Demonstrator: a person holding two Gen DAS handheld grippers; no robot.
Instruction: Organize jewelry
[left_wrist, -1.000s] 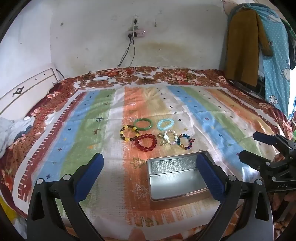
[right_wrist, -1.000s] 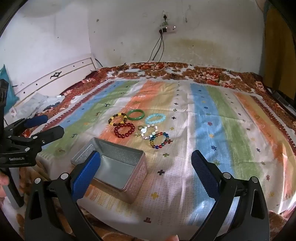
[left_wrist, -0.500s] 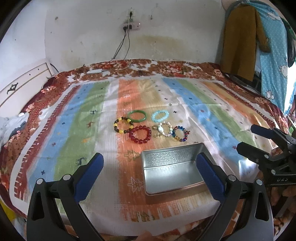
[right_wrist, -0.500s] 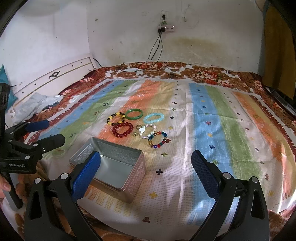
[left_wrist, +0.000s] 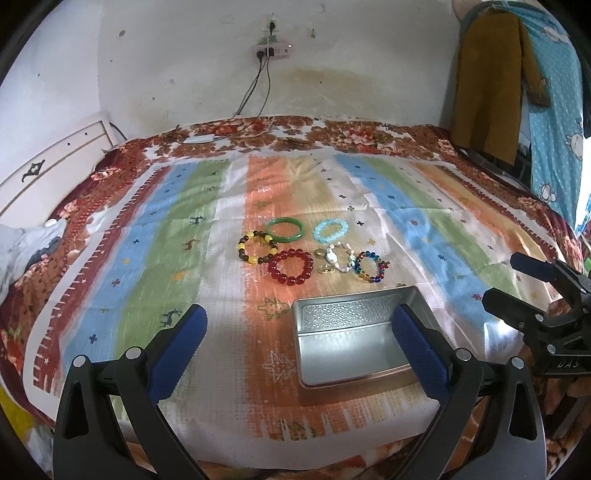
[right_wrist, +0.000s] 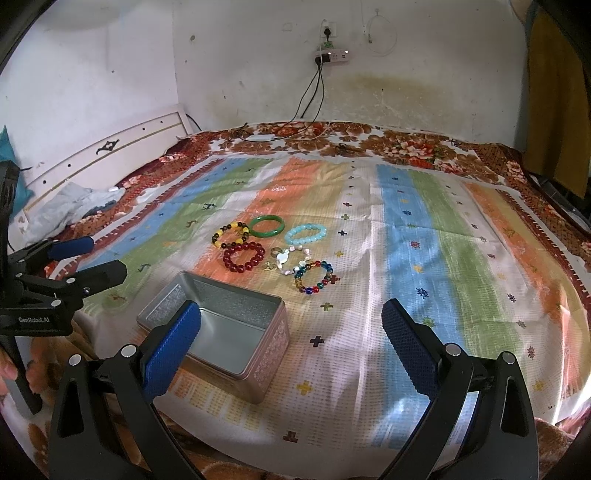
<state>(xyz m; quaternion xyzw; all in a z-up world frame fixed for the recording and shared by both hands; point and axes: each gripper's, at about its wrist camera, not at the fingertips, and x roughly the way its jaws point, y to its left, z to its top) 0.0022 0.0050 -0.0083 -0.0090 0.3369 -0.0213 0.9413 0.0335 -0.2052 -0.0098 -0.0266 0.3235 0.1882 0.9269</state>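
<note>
An open silver tin (left_wrist: 347, 314) (right_wrist: 273, 354) sits on the striped bedspread near its front edge. Behind it lie a green bangle (left_wrist: 285, 229) (right_wrist: 266, 225), a pale blue bead bracelet (left_wrist: 330, 231) (right_wrist: 306, 235), a yellow-and-brown one (left_wrist: 257, 247) (right_wrist: 229, 234), a red one (left_wrist: 290, 267) (right_wrist: 243, 256), a white pearl one (left_wrist: 341, 256) (right_wrist: 291, 260) and a multicoloured one (left_wrist: 370, 266) (right_wrist: 314, 277). My left gripper (left_wrist: 299, 321) (right_wrist: 101, 258) hovers open in front of the tin. My right gripper (right_wrist: 291, 314) (left_wrist: 504, 278) is open to the tin's right. Neither holds anything.
The bed (right_wrist: 480, 258) fills both views, with a white headboard (right_wrist: 110, 162) and crumpled cloth (right_wrist: 81, 199) at the left. A power strip with cables (left_wrist: 271, 48) hangs on the far wall. Clothes (left_wrist: 491, 81) hang at the right.
The left wrist view has shifted slightly, with the wall socket now higher in frame. The right gripper has hardly moved. Both stay open and the jewelry lies untouched.
</note>
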